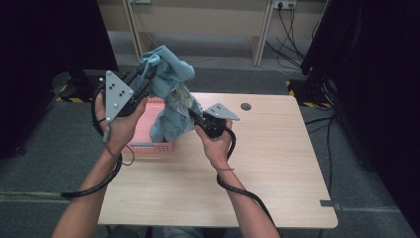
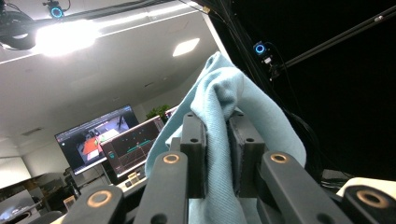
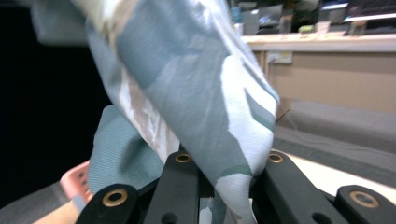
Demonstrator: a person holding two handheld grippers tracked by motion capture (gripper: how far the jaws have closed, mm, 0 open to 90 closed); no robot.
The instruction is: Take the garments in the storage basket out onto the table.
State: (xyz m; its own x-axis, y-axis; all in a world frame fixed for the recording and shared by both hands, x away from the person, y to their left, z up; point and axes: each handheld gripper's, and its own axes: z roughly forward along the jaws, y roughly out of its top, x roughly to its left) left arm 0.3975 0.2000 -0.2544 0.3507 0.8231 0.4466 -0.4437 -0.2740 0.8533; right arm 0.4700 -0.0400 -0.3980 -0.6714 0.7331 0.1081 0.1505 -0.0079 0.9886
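Close before us, our right hand-held gripper (image 1: pixel 194 117) is clamped on the lower part of the blue cloth (image 1: pixel 171 94); our left hand-held gripper (image 1: pixel 147 75) pinches its top, above the pink basket (image 1: pixel 148 145) on the bench (image 1: pixel 277 158).

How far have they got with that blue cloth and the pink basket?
Done: the blue cloth is lifted above the pink basket. In hand: the left gripper and right gripper each pinch it, held up bunched. Left: it isn't spread or laid on the table yet.
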